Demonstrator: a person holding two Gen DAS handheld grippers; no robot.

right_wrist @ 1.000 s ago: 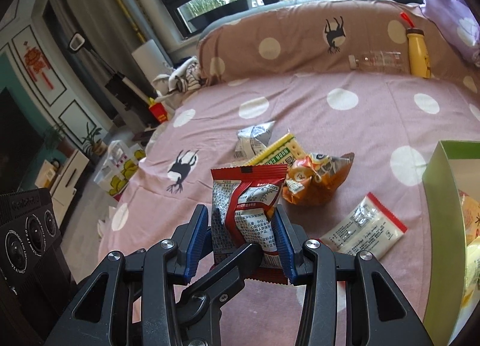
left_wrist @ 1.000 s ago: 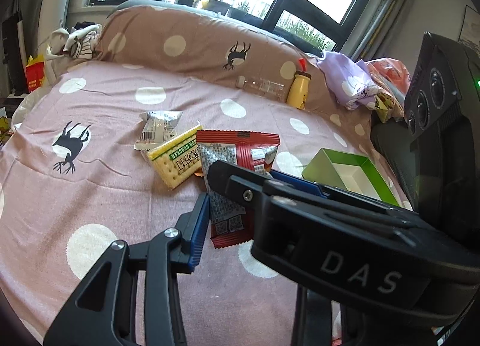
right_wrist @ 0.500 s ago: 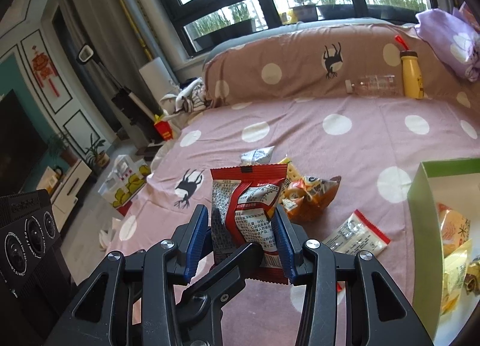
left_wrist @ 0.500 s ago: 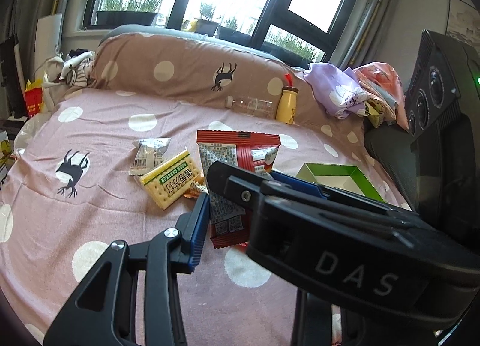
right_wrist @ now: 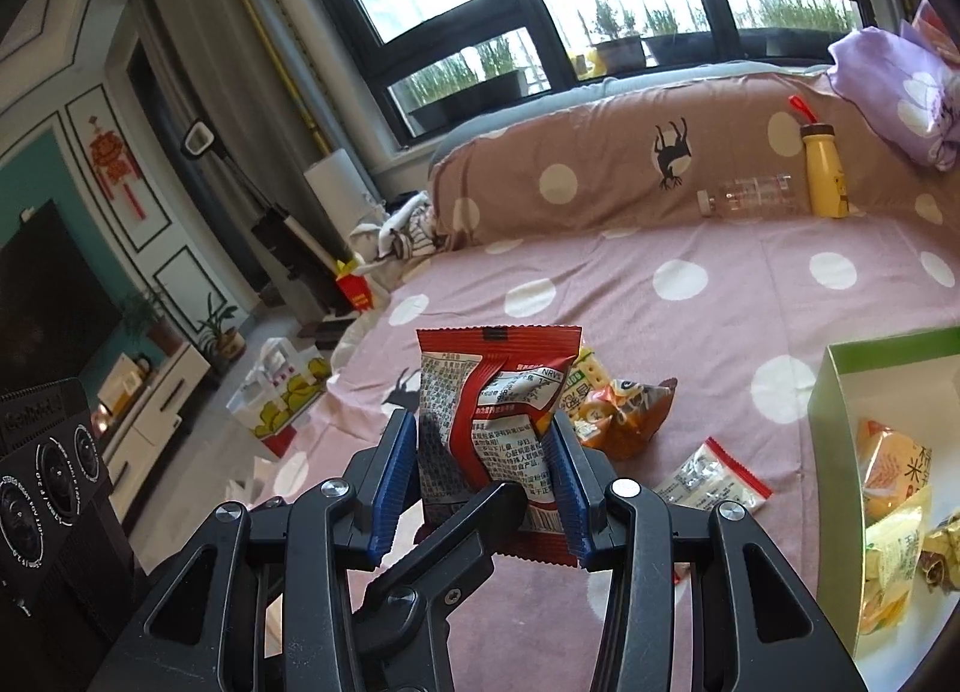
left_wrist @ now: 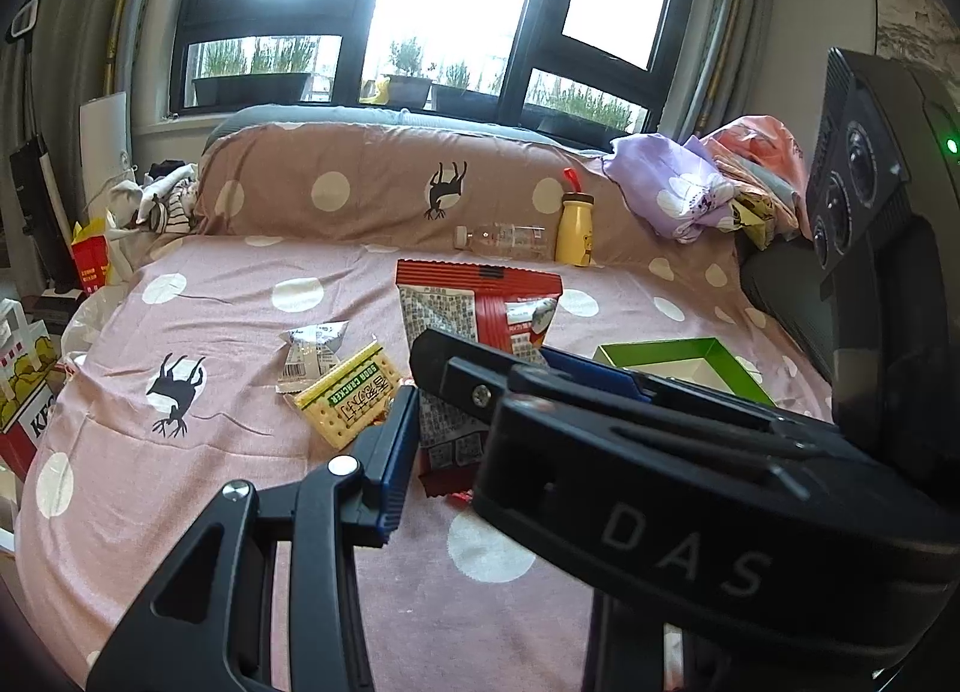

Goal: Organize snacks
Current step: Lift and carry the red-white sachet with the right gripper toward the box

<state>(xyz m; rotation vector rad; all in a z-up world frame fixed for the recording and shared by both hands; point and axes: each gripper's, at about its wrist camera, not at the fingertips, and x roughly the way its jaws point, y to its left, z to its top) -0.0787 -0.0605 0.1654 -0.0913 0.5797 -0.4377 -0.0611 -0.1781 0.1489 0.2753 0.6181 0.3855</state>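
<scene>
Snack time on a polka-dot bedspread: at the left edge of the left wrist view a red-and-white carton (left_wrist: 24, 410) shows the letters "KF", the rest cut off. Toward the centre lies a silver wrapper (left_wrist: 309, 345), touching a yellow-green pack (left_wrist: 348, 395) printed "SODA CRACKER". Centre frame, the red snack packet (left_wrist: 474, 326) stands upright in the air, pinched by both tools at once: the left gripper (left_wrist: 474, 392) has one blue pad on its lower left edge, its other jaw hidden behind the right tool, whose body reads "DAS"; it appears closed on the packet. In the right wrist view the right gripper (right_wrist: 483, 470) is clamped on the same packet's lower half. The packet looks light, crinkly and slippery, its contents likely crushable; the sealed edges seem the safest hold. At right sits the green box (right_wrist: 834, 392), already holding yellow-wrapped snacks (right_wrist: 888, 470).
</scene>
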